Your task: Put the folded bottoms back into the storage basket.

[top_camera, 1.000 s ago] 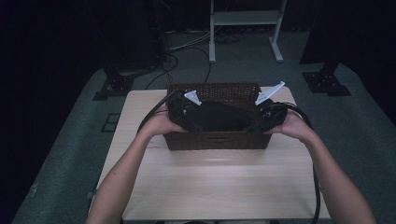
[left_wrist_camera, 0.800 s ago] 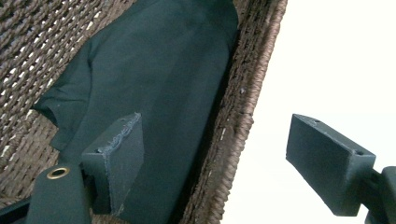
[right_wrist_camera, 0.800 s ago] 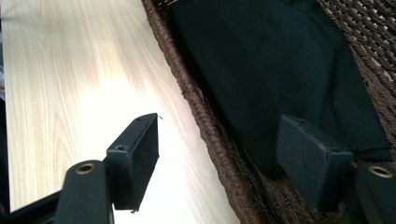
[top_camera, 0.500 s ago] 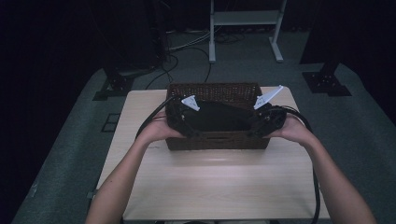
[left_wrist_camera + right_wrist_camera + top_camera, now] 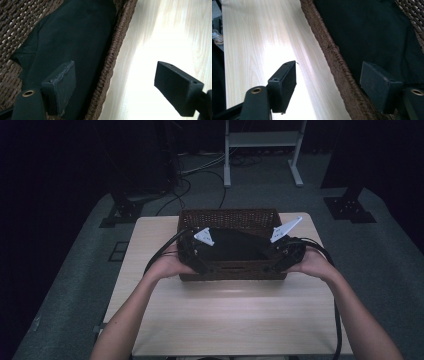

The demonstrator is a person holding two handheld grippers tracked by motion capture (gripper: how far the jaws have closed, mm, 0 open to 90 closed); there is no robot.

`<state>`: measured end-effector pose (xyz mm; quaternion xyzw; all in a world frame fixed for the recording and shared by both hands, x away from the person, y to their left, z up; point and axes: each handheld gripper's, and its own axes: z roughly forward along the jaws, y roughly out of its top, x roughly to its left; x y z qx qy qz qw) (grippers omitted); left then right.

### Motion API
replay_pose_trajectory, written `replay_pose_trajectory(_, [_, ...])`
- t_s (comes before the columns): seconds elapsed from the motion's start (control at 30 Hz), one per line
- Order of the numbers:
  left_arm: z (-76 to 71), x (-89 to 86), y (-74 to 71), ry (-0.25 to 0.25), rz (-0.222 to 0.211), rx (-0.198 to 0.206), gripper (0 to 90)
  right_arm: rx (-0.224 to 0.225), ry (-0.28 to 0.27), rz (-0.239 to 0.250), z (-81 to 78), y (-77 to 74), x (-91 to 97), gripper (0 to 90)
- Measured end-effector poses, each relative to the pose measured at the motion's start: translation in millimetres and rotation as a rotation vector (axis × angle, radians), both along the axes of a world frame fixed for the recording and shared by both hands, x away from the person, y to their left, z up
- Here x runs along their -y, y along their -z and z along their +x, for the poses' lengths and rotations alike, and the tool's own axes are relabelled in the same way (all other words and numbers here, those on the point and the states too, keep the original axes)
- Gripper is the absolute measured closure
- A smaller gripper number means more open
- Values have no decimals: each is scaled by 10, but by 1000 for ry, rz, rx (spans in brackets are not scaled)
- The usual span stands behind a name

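Left hand-held gripper [image 5: 113, 82] is straddling the wicker basket [image 5: 227, 222] rim near its corner, jaws standing wide, gripping nothing. Right hand-held gripper [image 5: 334, 87] is doing likewise at the opposite end. Black cloth [image 5: 75, 37] is lying inside the basket, beside each inner jaw; bare worktop [image 5: 225, 315] is lying outside each outer jaw.

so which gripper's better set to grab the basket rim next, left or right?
Near even; I'd lean right. The right gripper has open fingers straddling the basket rim, which sits deep between them. The left gripper straddles it too, less centred.
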<state>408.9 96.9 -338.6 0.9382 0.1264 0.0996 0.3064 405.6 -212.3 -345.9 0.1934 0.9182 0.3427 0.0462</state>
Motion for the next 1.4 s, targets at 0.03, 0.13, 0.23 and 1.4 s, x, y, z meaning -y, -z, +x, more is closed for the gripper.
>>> replay_pose_trajectory(0.03, [-11, -2, 1, -1, -6, 3, 168, -4, 3, 0, -13, 4, -5, 278])
replay_pose_trajectory(0.13, [-38, -9, 1, -2, -12, 11, 168, 0, -4, -9, -37, 14, -10, 276])
replay_pose_trajectory(0.23, [-63, -16, 5, -2, -8, 12, 168, -4, 2, -3, -63, 17, -13, 276])
replay_pose_trajectory(1.4, [-540, -152, 249, 6, -62, 43, 118, 13, -12, 18, -466, 306, -27, 275])
